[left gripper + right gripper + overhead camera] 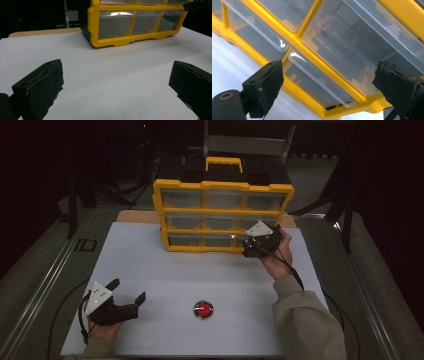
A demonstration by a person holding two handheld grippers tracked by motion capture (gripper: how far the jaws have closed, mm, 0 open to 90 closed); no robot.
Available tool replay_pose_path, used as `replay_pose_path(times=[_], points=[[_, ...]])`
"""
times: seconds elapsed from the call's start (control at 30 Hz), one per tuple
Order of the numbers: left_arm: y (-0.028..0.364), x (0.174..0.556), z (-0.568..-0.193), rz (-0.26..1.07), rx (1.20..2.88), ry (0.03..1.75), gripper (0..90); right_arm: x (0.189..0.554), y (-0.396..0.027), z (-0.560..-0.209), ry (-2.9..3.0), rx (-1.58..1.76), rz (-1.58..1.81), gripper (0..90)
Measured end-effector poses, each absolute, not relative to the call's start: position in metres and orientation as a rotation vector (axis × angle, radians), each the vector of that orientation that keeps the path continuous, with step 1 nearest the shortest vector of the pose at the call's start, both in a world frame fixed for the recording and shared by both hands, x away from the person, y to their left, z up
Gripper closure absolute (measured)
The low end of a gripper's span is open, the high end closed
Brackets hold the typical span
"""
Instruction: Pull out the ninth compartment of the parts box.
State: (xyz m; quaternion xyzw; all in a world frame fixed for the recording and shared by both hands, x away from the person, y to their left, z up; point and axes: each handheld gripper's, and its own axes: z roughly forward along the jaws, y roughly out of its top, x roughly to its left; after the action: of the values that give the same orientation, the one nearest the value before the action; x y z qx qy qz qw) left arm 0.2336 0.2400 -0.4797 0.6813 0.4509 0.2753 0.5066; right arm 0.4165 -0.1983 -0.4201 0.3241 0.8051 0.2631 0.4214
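Right tool at the drawer cabinet's lower right corner, left tool waiting near the front edge.

The yellow drawer cabinet (222,215) stands at the back of the white tabletop (165,270), with wide bare room in front of it. The right tool (251,251) is spread wide, holding nothing, against the bottom right drawer (322,82); the right gripper view shows that drawer pulled slightly ajar. The left tool (129,291), also wide and empty, sits near the front left edge, well apart from a red button (203,309).
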Motion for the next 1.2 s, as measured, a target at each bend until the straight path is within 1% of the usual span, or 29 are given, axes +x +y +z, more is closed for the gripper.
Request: replay_pose_path(times=[0.63,0.9,0.97,1.2], points=[[0.24,0.234,-0.48,0.661,1.644,1.089,0.0,0.419,-0.197,-0.433,2.0,0.713,0.488,8.6],[0.24,0.234,-0.48,0.66,1.646,1.089,0.1,0.417,-0.194,-0.439,1.963,0.633,0.4,8.6],[0.24,0.234,-0.48,0.659,1.646,1.088,0.0,0.418,-0.197,-0.438,1.973,0.57,0.327,8.6],[0.24,0.234,-0.48,0.658,1.647,1.088,0.0,0.418,-0.192,-0.446,1.95,0.55,0.297,8.7]])
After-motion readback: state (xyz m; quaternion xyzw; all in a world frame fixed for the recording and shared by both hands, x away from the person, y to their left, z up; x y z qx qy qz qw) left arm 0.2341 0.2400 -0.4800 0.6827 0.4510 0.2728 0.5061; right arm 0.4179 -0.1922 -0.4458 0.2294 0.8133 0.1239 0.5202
